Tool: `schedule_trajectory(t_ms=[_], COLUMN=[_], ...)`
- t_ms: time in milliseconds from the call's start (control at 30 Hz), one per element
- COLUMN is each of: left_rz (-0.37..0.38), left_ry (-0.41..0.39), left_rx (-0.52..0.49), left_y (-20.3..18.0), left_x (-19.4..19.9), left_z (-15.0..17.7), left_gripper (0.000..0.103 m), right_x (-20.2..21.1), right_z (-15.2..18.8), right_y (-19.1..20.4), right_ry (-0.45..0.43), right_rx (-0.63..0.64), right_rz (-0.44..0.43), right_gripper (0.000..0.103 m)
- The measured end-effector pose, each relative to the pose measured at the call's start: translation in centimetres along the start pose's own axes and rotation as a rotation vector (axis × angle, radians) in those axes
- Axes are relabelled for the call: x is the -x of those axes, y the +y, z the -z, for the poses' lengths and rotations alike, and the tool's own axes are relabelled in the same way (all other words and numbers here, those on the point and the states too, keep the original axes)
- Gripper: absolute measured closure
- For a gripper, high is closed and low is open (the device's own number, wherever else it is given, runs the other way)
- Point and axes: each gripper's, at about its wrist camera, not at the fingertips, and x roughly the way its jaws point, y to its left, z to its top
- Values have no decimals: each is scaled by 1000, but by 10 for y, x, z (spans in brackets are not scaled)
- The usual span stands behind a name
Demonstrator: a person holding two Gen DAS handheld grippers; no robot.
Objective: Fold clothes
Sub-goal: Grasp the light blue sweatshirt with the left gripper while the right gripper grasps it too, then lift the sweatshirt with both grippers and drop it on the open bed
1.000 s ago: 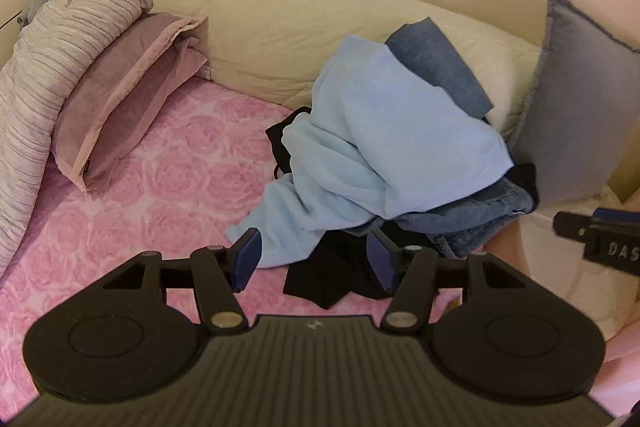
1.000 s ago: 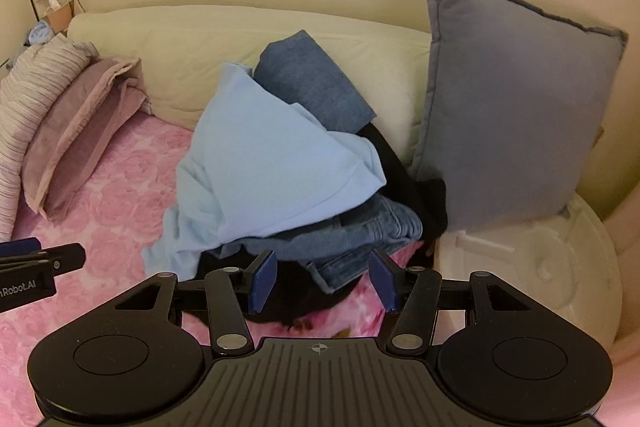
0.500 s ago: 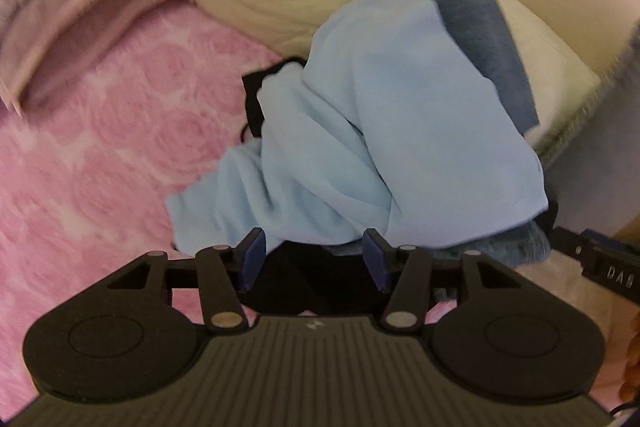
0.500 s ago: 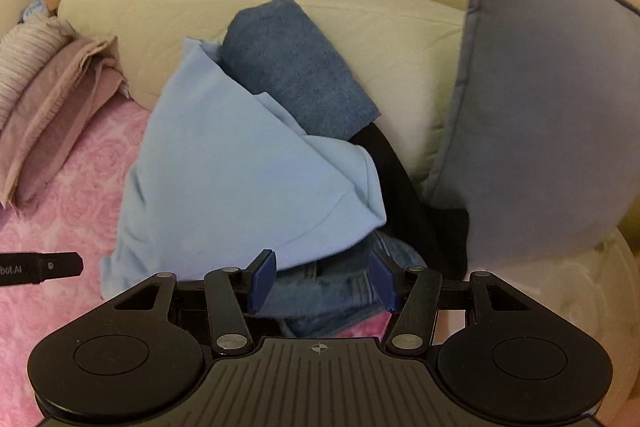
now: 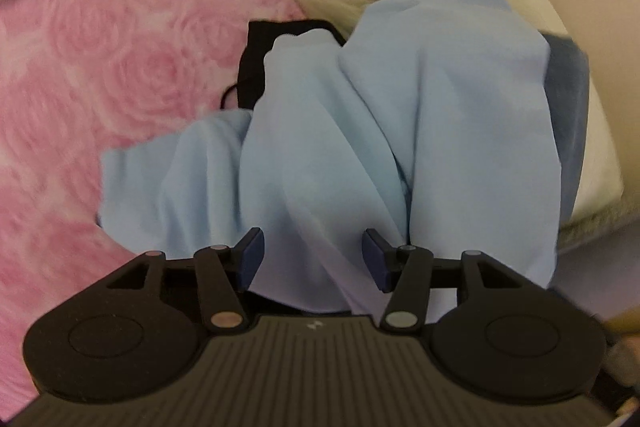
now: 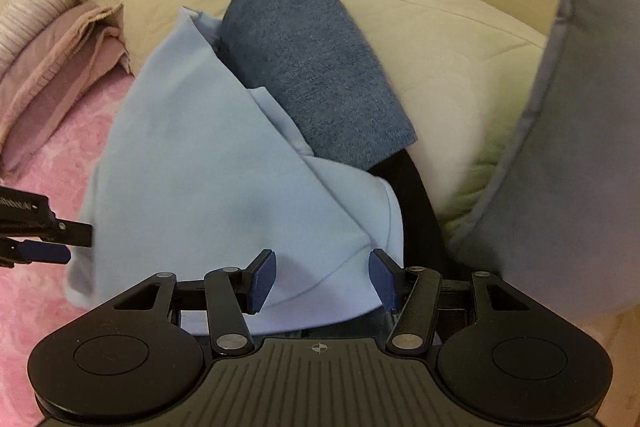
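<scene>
A light blue garment [image 5: 360, 131] lies crumpled on top of a pile of clothes on the pink rose bedspread [image 5: 100, 67]; it also shows in the right wrist view [image 6: 208, 179]. A dark blue denim piece [image 6: 312, 75] leans on the cream bolster behind, and a black garment [image 6: 416, 211] lies underneath. My left gripper [image 5: 312, 259] is open, its fingers straddling the blue fabric's near edge. My right gripper [image 6: 322, 279] is open over the garment's hem on the right side. The left gripper's tip also shows at the left edge of the right wrist view [image 6: 44, 239].
A cream bolster [image 6: 440, 39] runs along the wall behind the pile. A grey cushion [image 6: 580, 147] stands at the right. Mauve and striped pillows [image 6: 52, 59] lie at the left. More black cloth [image 5: 256, 59] peeks out behind the blue garment.
Both grippers have moved forward and down onto the clothes pile; the blue garment now fills the views and sits between each gripper's open fingers.
</scene>
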Motion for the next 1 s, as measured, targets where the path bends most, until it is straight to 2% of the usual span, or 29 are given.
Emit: schedule_trajectory(t_ms=[167,233,300,333,367,467,567,700,833,1000], left_rz=[99,156,178,181,183,178,171,183,165,131], left_ry=[4,5,3,-4,-11,-55,-127,-260,-402,-510], left_rx=[104,127,150,141,130,80,31,-22,-35,3], left_y=[14,17,19,18,18,12,8,9,17,46], left_x=[-10,-11,-9,-6,-3,18,49,107,177,243], left_z=[1,3,4,4,4,6,10,21,37,61], left_gripper=[56,78,81,87,90,98,99,102,103,103], right_x=[-10,-11,-9,-7,-6,18,44,75,113,168], right_z=[-1,0,3,4,5,8,7,2,-9,-26], right_y=[-1,-1,0,0,0,10,21,36,56,88], right_ry=[-6,2,12,17,22,-37,-100,-178,-269,-391], right_rx=[28,35,40,43,46,83,109,118,122,83], right_rz=[22,7,-21,-35,-48,-96,-143,-223,-344,-548], right_gripper=[47,48,77,100,100,101,101,101,102,102])
